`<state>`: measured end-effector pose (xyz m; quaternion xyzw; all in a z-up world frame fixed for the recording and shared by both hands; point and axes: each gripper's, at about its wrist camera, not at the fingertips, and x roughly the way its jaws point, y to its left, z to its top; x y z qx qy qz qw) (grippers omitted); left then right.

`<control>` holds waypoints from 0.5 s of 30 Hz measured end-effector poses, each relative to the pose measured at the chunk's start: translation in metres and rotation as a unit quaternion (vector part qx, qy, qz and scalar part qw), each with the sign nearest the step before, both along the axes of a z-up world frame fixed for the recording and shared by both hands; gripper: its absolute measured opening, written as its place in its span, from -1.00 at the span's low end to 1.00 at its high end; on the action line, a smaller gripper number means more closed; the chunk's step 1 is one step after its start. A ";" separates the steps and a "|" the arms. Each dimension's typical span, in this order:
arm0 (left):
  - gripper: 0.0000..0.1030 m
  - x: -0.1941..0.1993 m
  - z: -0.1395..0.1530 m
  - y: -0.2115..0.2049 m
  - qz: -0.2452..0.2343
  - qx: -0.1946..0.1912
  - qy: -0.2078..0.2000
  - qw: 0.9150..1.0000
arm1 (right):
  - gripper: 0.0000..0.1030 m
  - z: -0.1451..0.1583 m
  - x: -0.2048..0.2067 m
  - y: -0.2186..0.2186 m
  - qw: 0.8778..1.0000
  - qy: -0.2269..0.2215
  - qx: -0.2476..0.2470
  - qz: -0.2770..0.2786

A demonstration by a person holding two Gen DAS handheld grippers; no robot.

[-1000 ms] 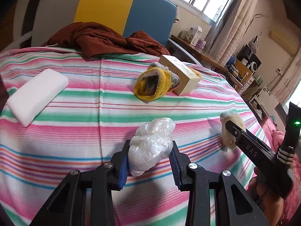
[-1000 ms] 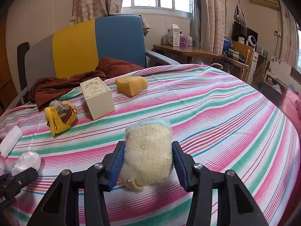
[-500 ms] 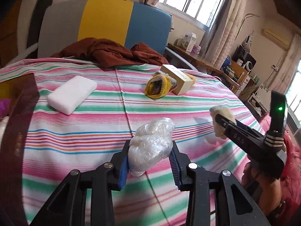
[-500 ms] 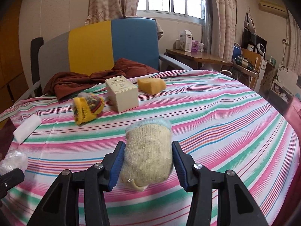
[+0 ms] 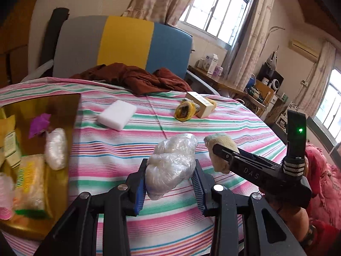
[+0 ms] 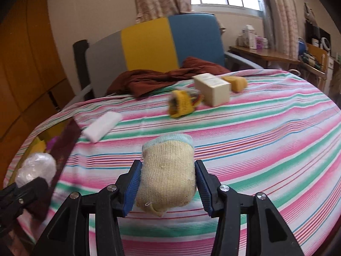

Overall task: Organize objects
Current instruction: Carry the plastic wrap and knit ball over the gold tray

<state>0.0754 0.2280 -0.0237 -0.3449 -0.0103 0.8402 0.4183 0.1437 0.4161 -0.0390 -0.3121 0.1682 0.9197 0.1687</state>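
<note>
My left gripper [image 5: 170, 179] is shut on a crumpled clear plastic bag [image 5: 170, 162], held above the striped tablecloth [image 5: 223, 128]. My right gripper [image 6: 168, 183] is shut on a rolled cream sock [image 6: 168, 170] with a pale blue cuff. In the left wrist view the right gripper [image 5: 215, 149] and its sock [image 5: 221, 143] hang just right of the bag. At the left stands a gold tray [image 5: 49, 106] with several packets and another plastic wad [image 5: 56, 147] in it. The bag [image 6: 36, 168] also shows at the lower left of the right wrist view.
On the cloth lie a white sponge block [image 5: 117, 115], a yellow rolled sock [image 5: 185, 112], a cream box [image 5: 199, 104] and a yellow sponge [image 6: 235, 83]. A dark red cloth [image 5: 136, 79] lies at the far edge before a grey, yellow and blue chair [image 5: 125, 42].
Both grippers have swung left and a little up with their loads. The gold tray has come into view at the left. Neither grip has altered.
</note>
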 end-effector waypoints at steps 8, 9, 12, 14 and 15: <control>-0.25 -0.024 0.010 -0.069 0.076 0.019 -0.001 0.997 | -0.03 0.028 -0.025 -0.081 0.993 0.020 -0.029 0.111; -0.25 -0.029 0.011 -0.077 0.085 0.019 0.000 0.996 | -0.03 0.032 -0.028 -0.092 0.991 0.024 -0.030 0.126; -0.24 -0.050 0.015 -0.102 0.121 0.018 0.004 0.993 | -0.03 0.042 -0.040 -0.125 0.983 0.031 -0.040 0.175; -0.24 -0.066 0.015 -0.114 0.135 0.010 0.001 0.991 | -0.02 0.046 -0.048 -0.143 0.978 0.034 -0.047 0.199; -0.24 -0.074 0.015 -0.122 0.149 0.004 0.004 0.989 | -0.02 0.048 -0.052 -0.151 0.976 0.033 -0.050 0.209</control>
